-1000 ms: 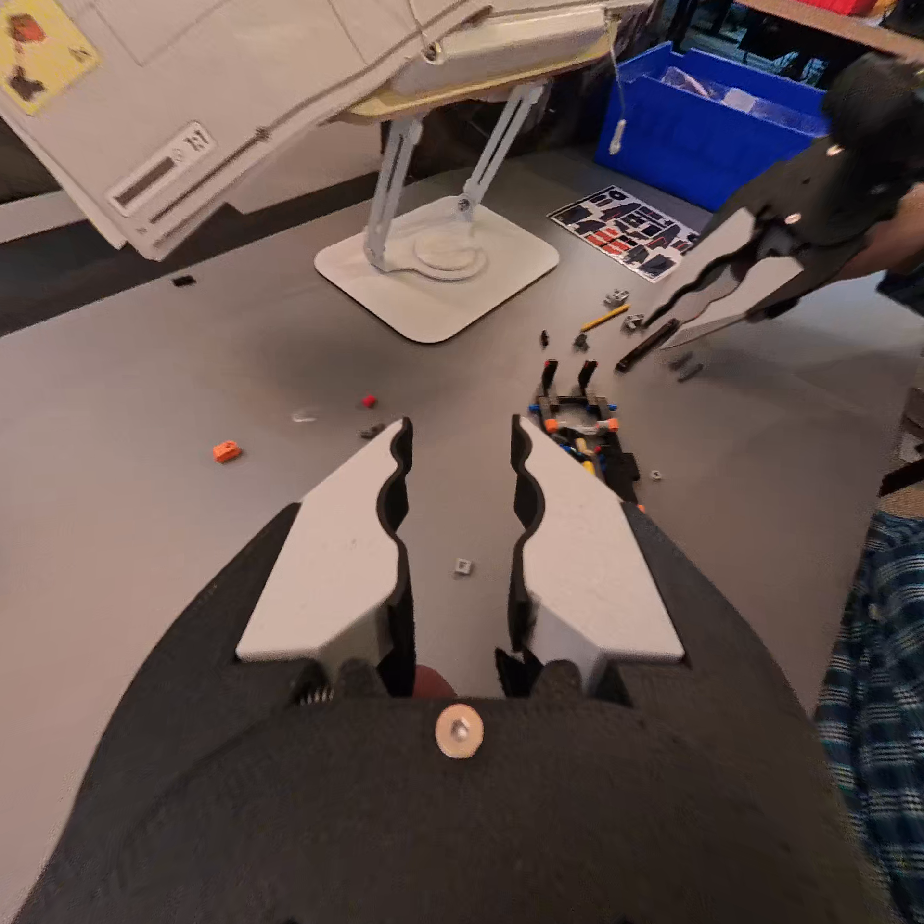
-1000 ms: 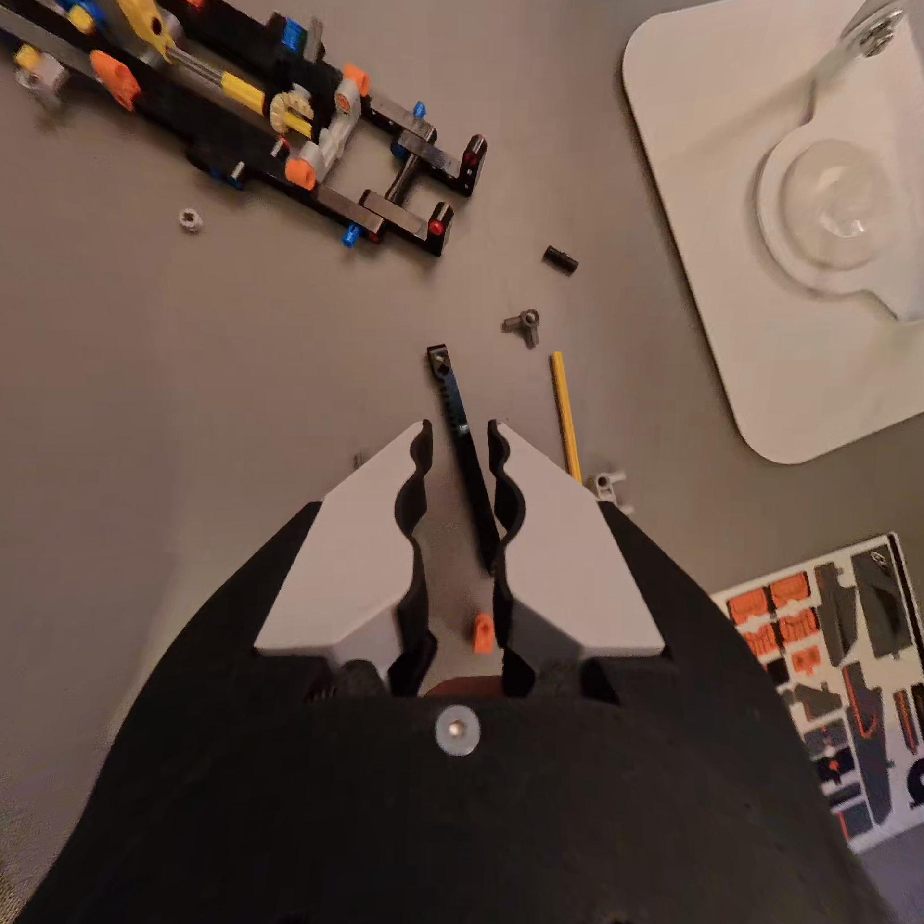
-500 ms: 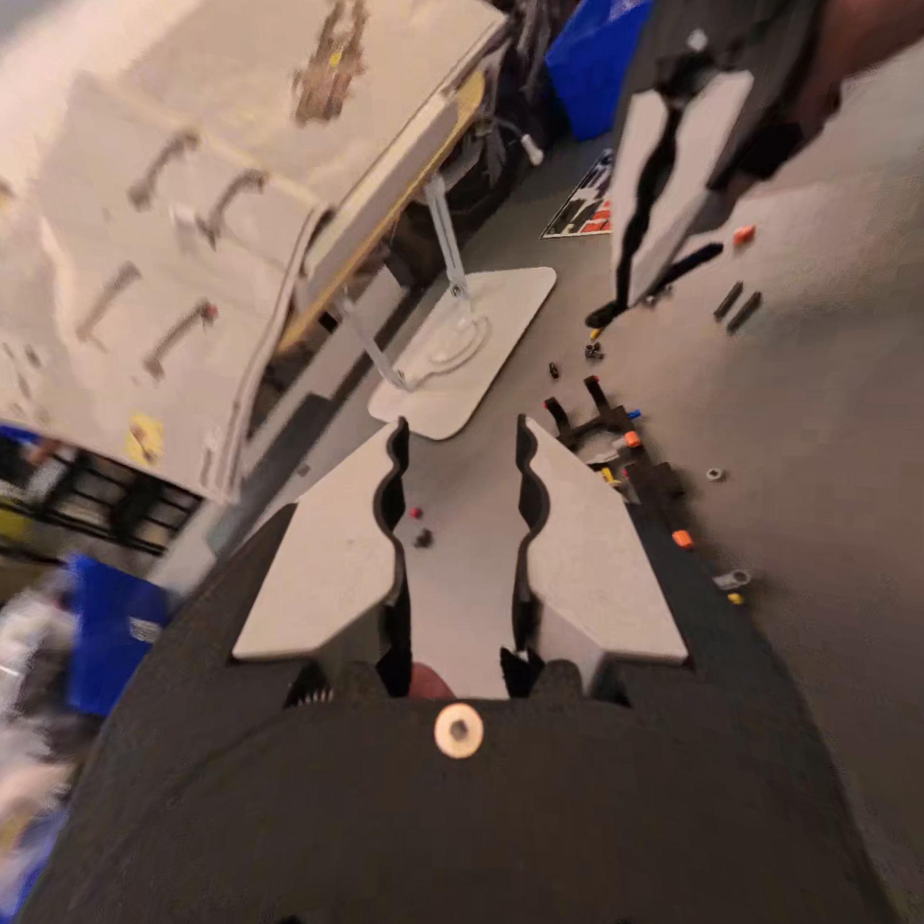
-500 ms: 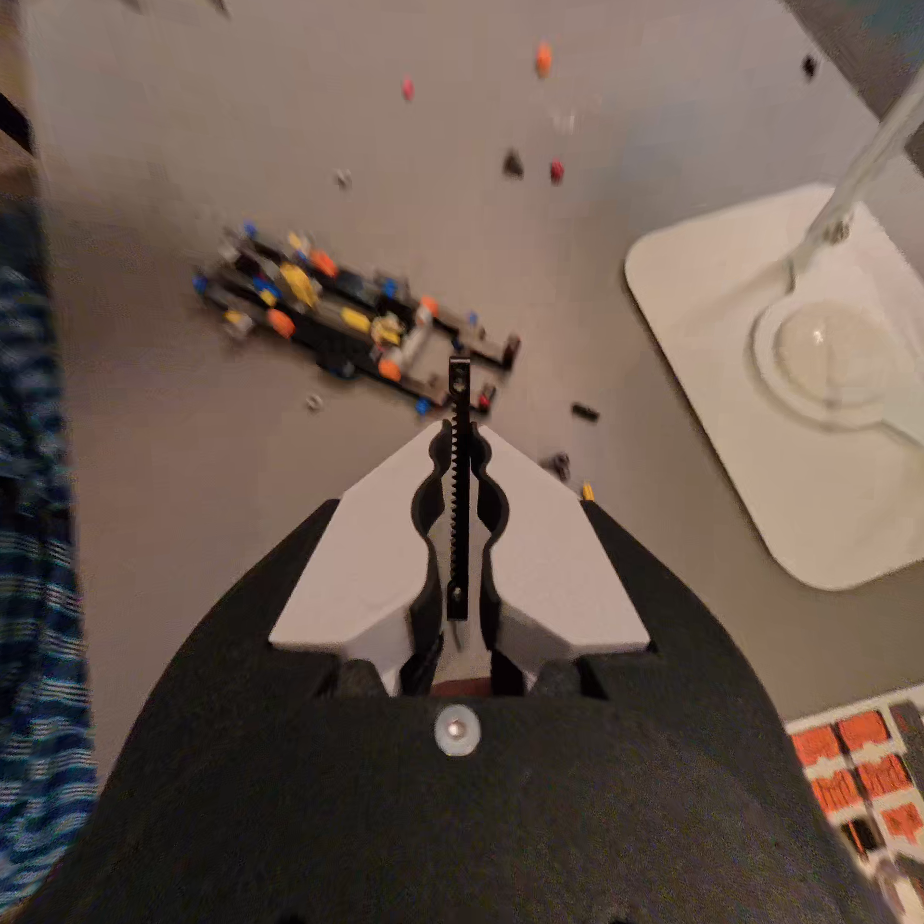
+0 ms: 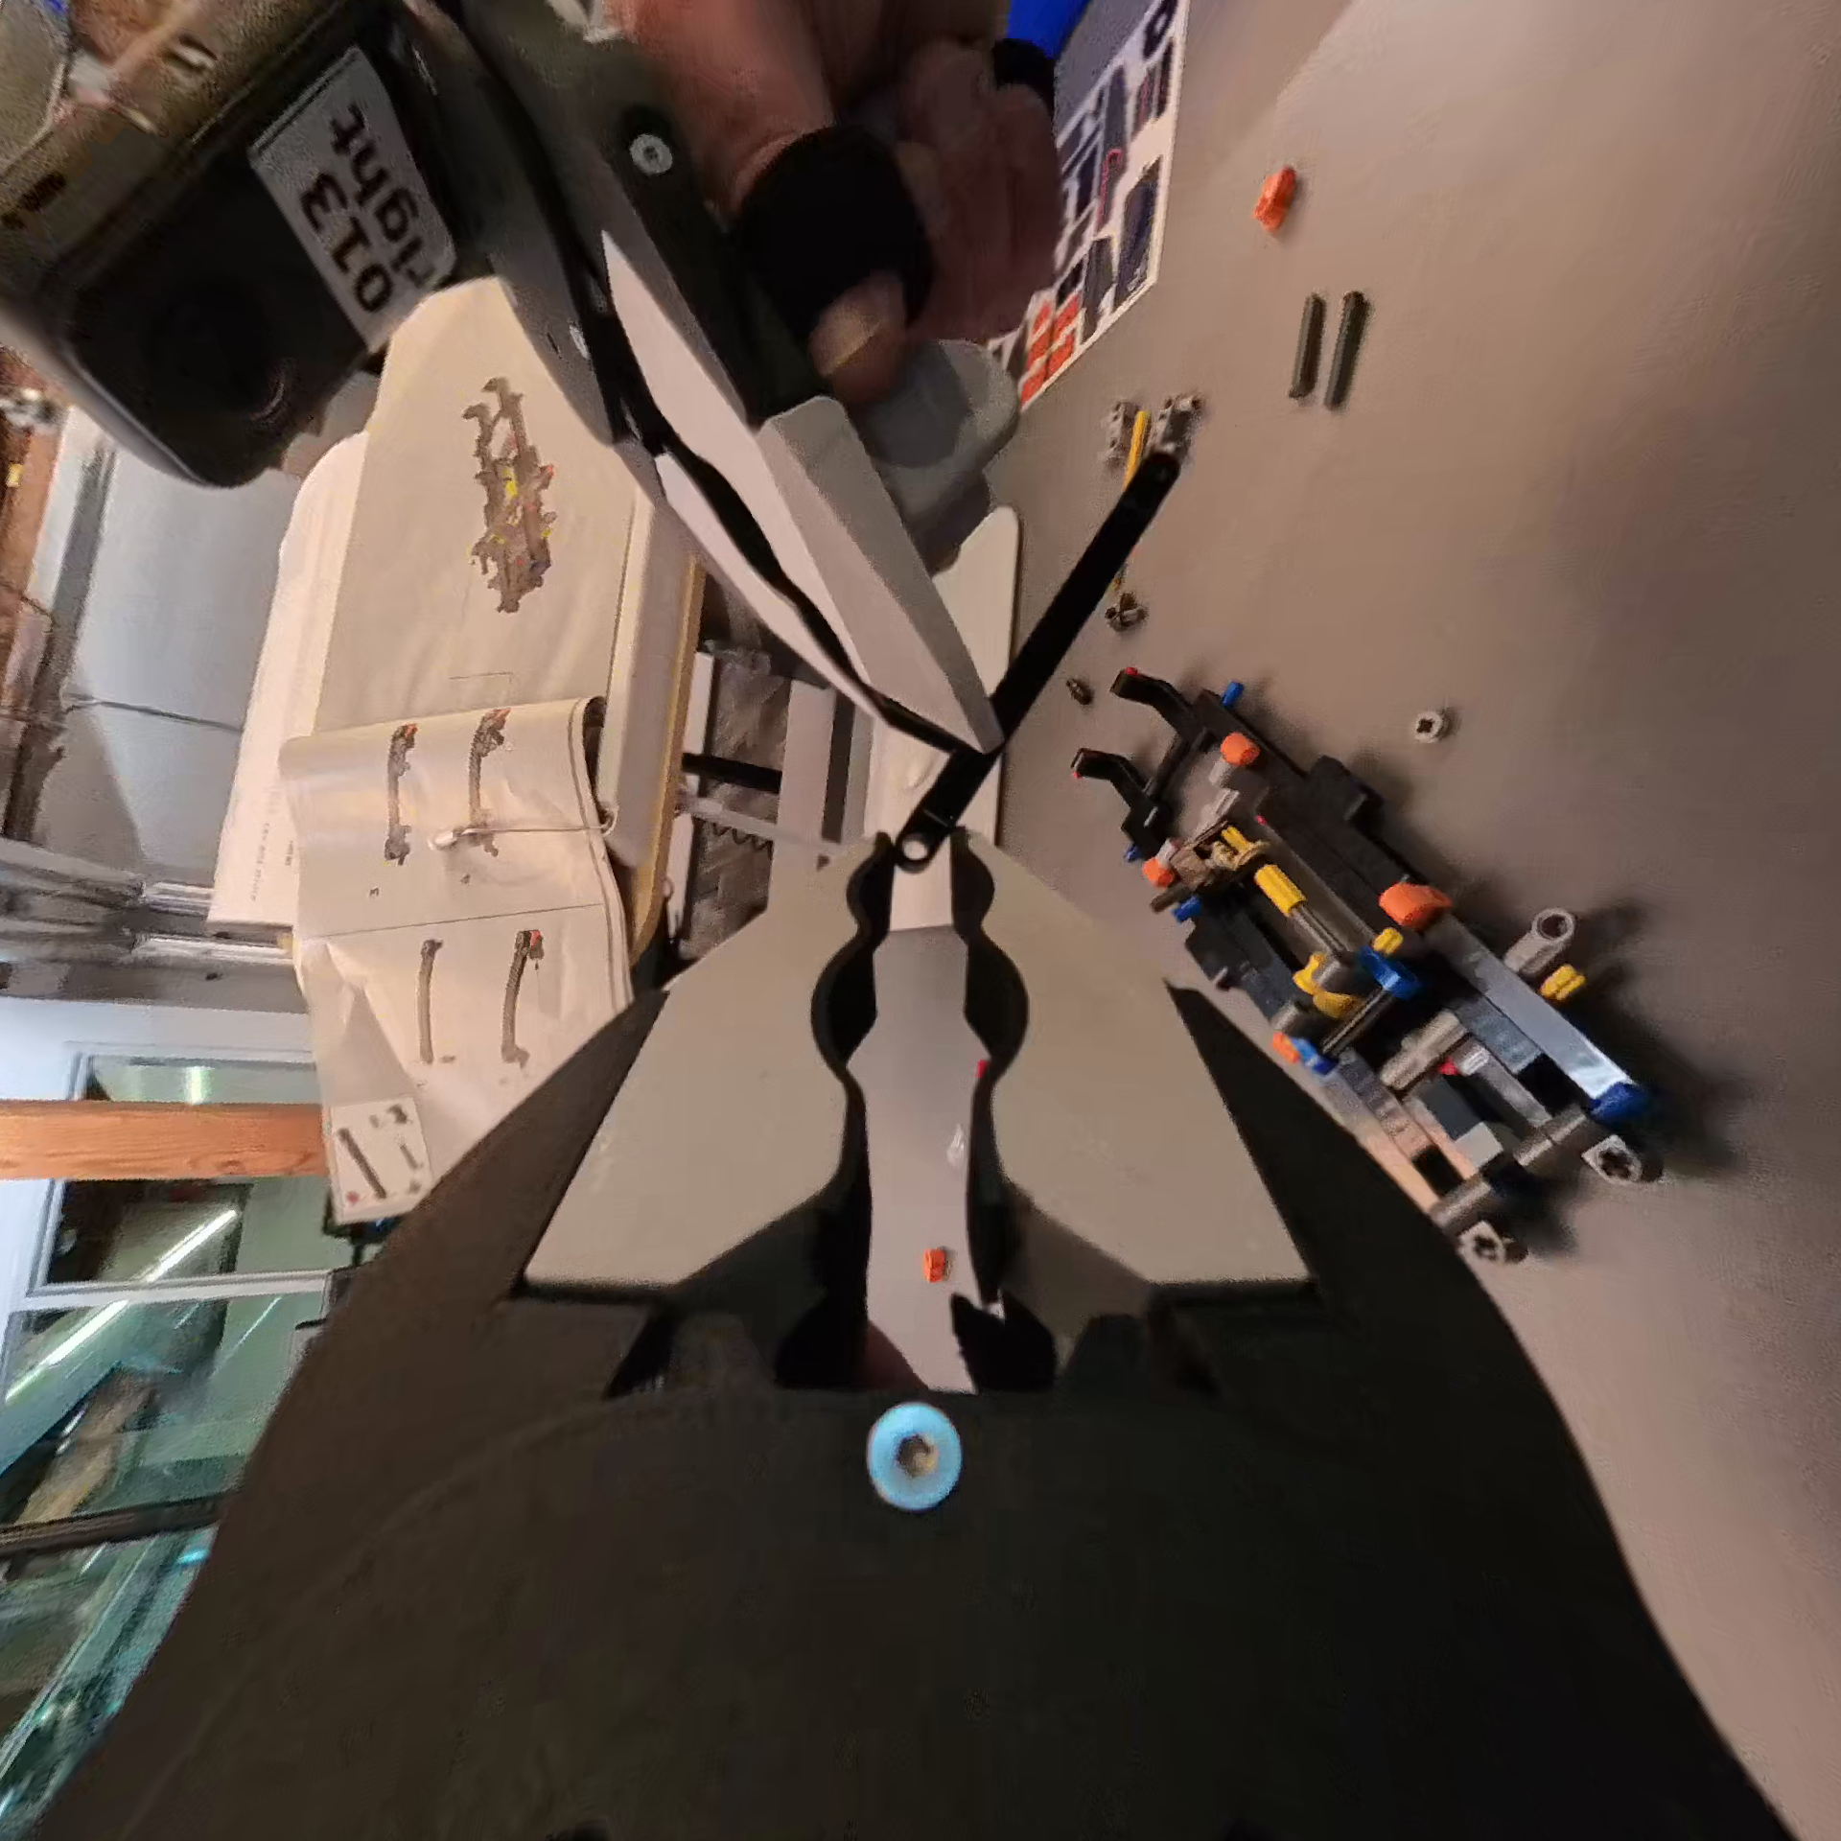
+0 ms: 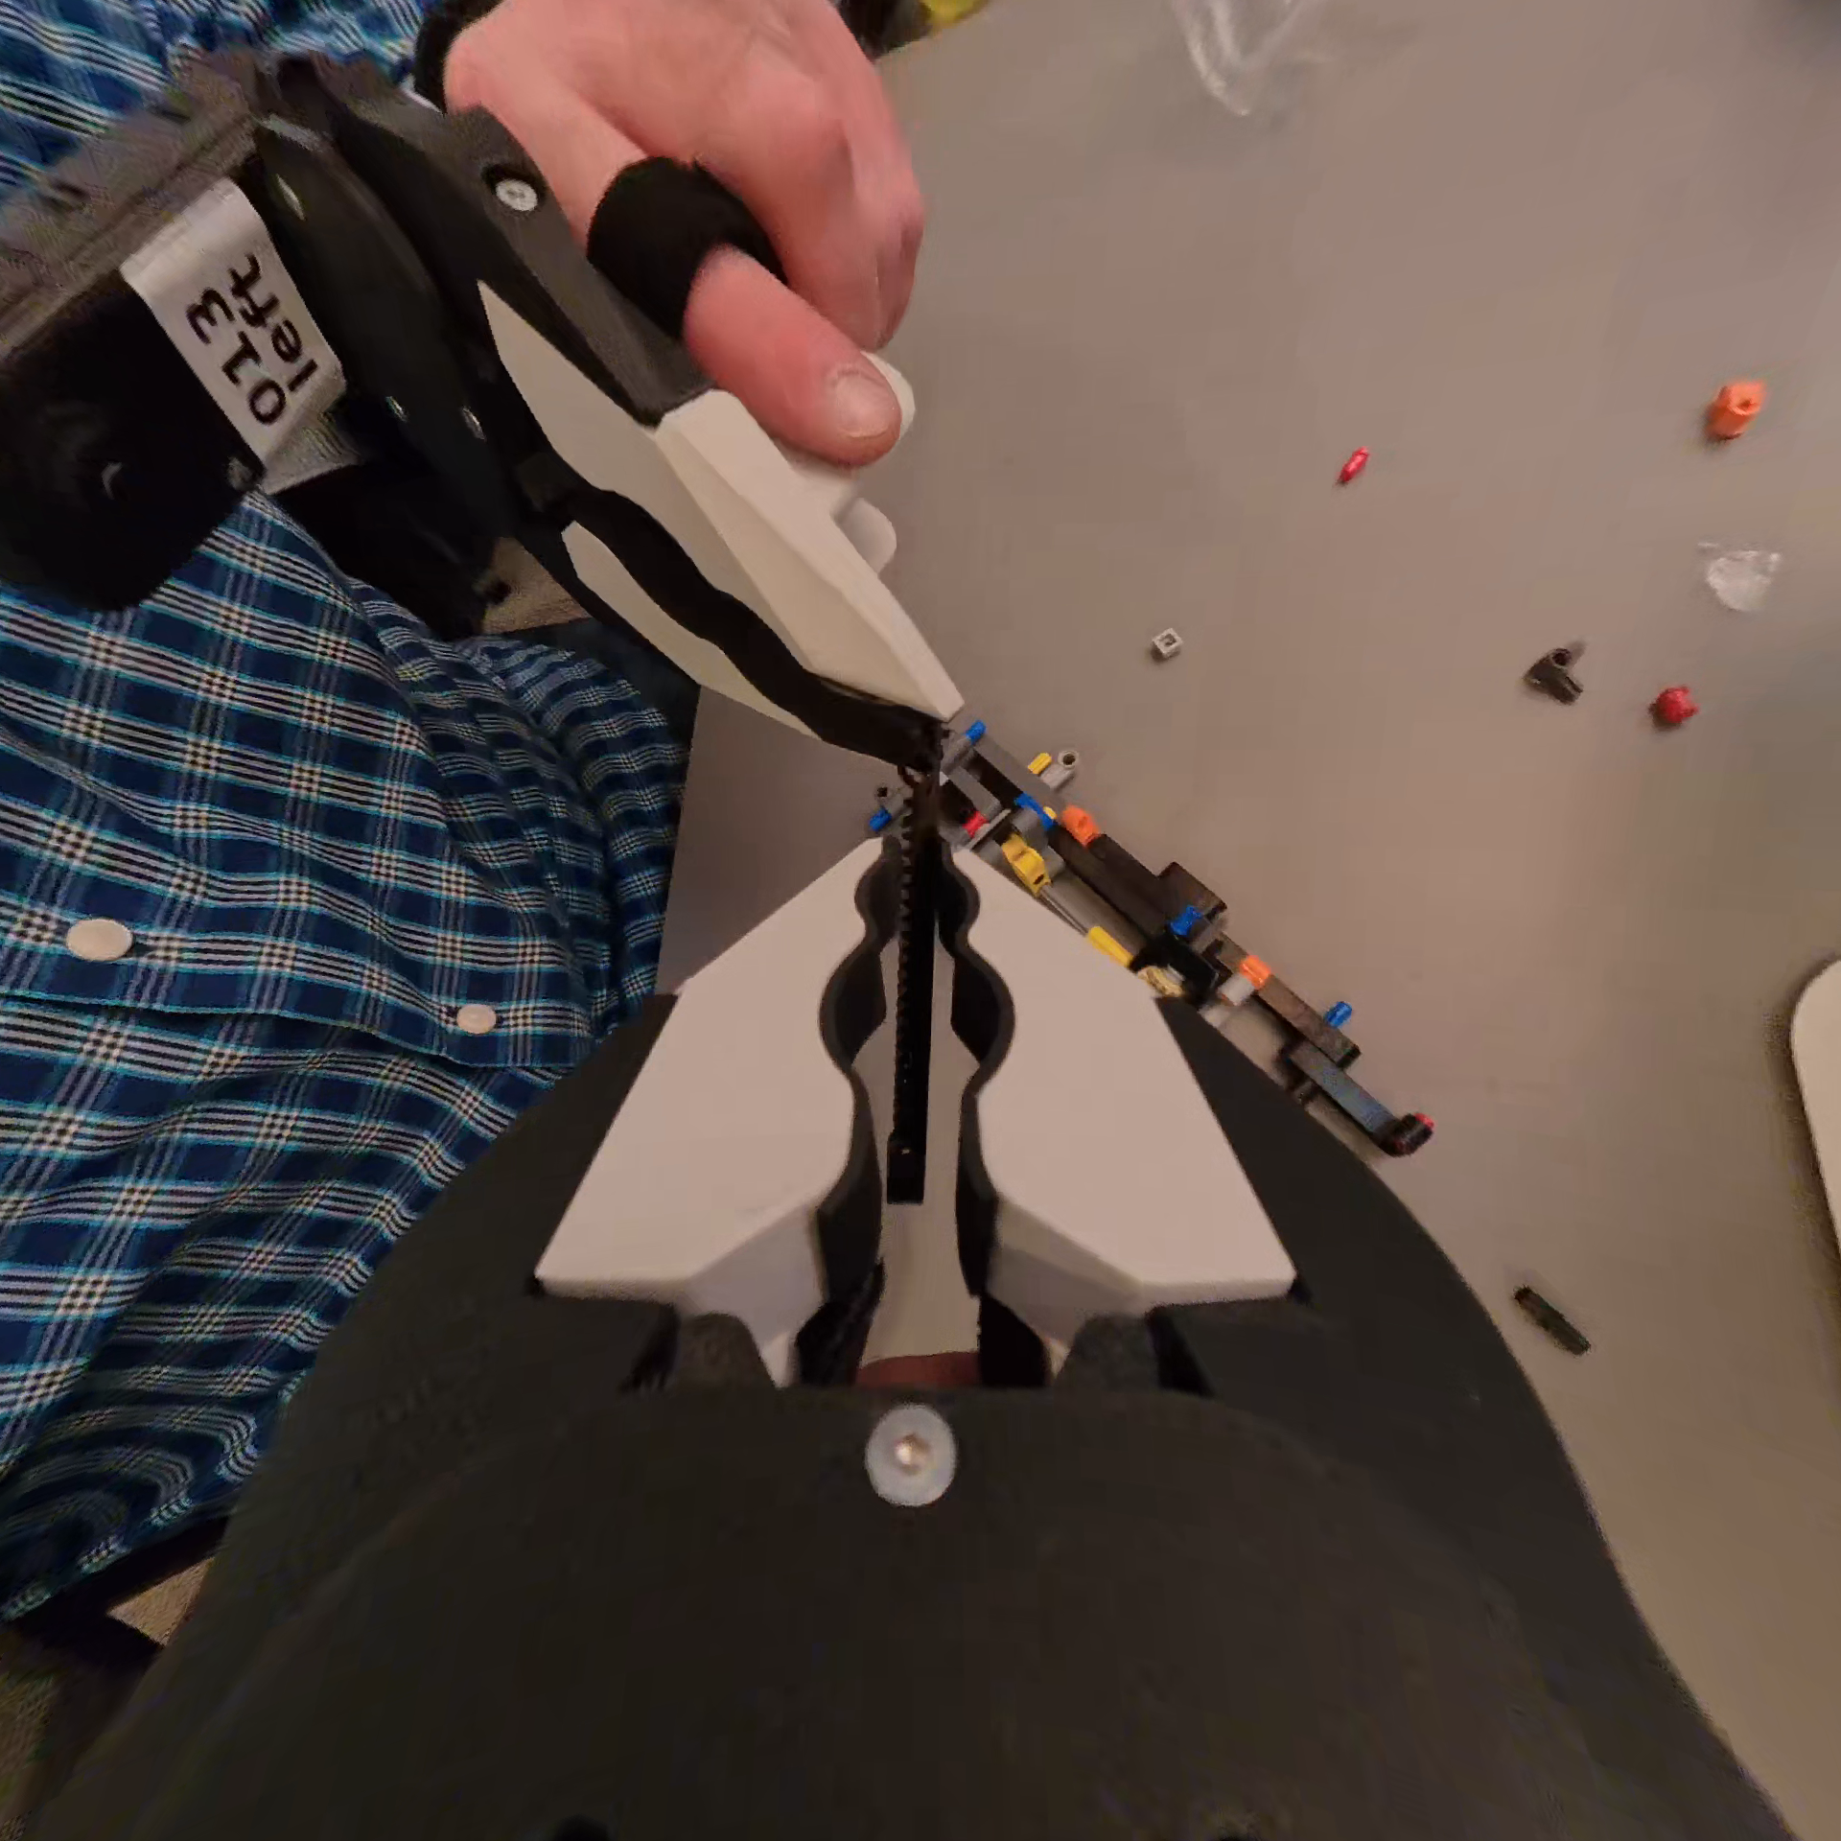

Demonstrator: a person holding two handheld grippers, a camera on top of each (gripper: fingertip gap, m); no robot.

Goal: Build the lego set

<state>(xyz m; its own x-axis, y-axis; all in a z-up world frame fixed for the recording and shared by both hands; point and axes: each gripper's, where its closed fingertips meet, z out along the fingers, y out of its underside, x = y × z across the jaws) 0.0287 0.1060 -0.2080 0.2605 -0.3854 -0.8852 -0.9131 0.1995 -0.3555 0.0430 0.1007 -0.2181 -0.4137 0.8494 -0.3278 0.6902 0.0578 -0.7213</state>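
In the left wrist view our left claw (image 5: 912, 847) is nearly pressed together around the end hole of the black toothed rack (image 5: 1056, 638), which the right claw (image 5: 981, 732) pinches mid-length above the worktop (image 5: 1594, 598); the half-built chassis (image 5: 1395, 956) lies just beside. In the right wrist view the right claw (image 6: 921, 862) clamps the rack (image 6: 912, 996) along its fingers — we should close the left claw fully before the right lets go.
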